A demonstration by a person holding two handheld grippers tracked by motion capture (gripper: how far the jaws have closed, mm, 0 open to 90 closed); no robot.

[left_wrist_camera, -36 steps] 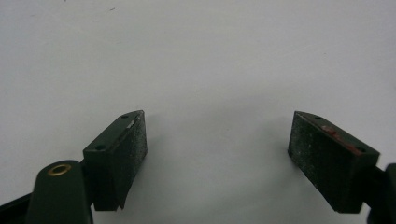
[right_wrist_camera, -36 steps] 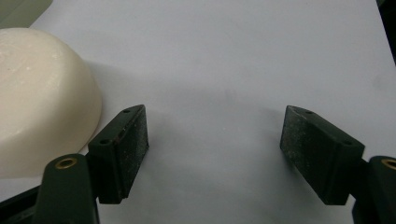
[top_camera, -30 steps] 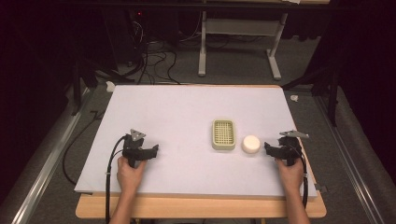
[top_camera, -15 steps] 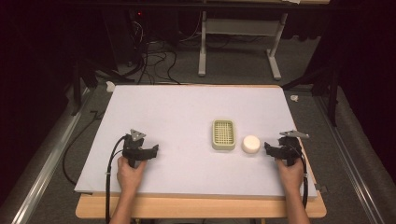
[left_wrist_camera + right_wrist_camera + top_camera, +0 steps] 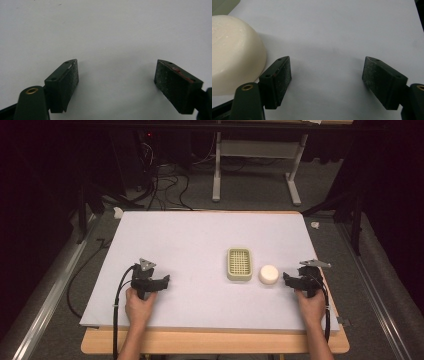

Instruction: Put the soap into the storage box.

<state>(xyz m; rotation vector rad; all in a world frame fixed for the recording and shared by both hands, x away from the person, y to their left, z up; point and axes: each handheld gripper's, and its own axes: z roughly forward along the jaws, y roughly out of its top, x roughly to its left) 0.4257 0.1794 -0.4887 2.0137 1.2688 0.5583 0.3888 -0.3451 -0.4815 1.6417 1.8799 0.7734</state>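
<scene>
Near the right edge of the bench [image 5: 200, 235], my right claw [image 5: 287, 279] rests low over the white sheet, jaws apart with nothing between them, pointing toward the soap [image 5: 268, 274], a round cream-white bar just beside my jaw tips. From the right gripper view the soap [image 5: 234, 52] sits to the left of my claw [image 5: 327, 75], its rounded flank close beside the outside of the left jaw (I cannot tell whether they touch), so it lies outside the gap, not in it. Both pads [image 5: 284, 72] face each other across bare white surface. Just beyond the soap, toward the middle of the bench, lies the dish [image 5: 239, 264], a pale green rectangular tray with a slotted grid inside, its long side running from the near edge toward the far edge; soap and dish sit close together but apart, both in the right half of the bench and nearer the front edge than the back. My left claw [image 5: 165, 281] rests toward the front left corner, well apart from dish and soap, aimed to the right across the sheet. In the left gripper view that claw [image 5: 116, 75] is released too, its jaws spread wide over plain white with nothing in the gap. My hands grip both tools from the near edge, and a black cable [image 5: 118, 305] loops off the left tool over the front edge.
</scene>
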